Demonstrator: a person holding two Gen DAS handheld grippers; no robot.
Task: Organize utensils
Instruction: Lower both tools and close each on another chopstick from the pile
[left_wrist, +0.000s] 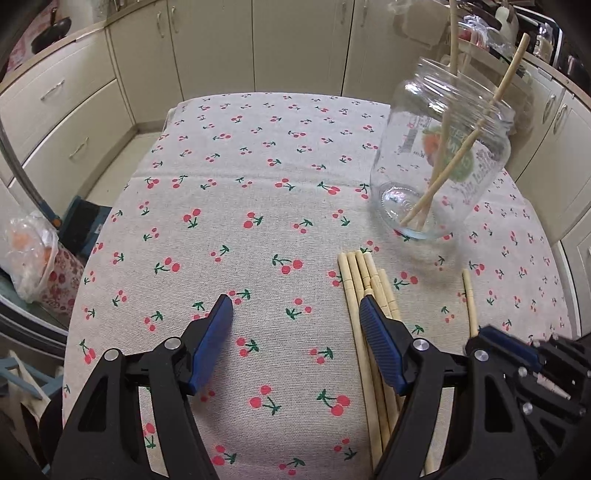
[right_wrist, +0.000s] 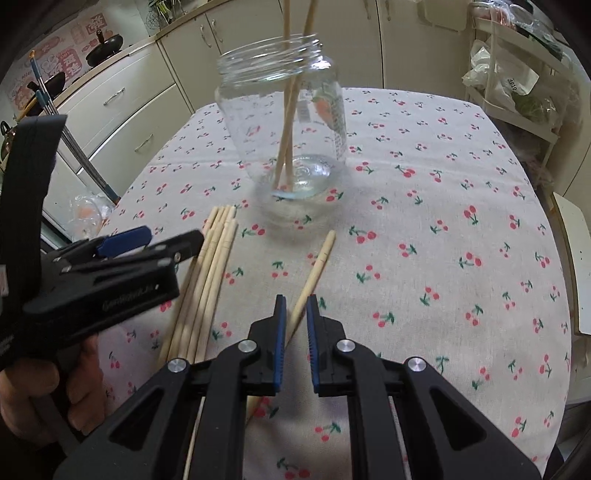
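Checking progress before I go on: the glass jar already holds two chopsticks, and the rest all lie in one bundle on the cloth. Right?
Not quite. The glass jar does hold two chopsticks, but the rest are not all in one bundle: a single chopstick lies apart from the bundle on the cloth, running under the nearly shut jaws of the right gripper. The right wrist view shows this.

Glass jar (right_wrist: 282, 125): clear, lidless, label on its far side, standing upright on the cloth at 12 o'clock in the right wrist view. Two pale wooden chopsticks (right_wrist: 286, 122) stand in it, crossed, tips on its base, tops above the rim. Chopstick bundle (right_wrist: 210, 266): lies flat at 9 o'clock, side by side, touching. Single chopstick (right_wrist: 316, 264): lies apart at 6 o'clock, angled toward the jar.
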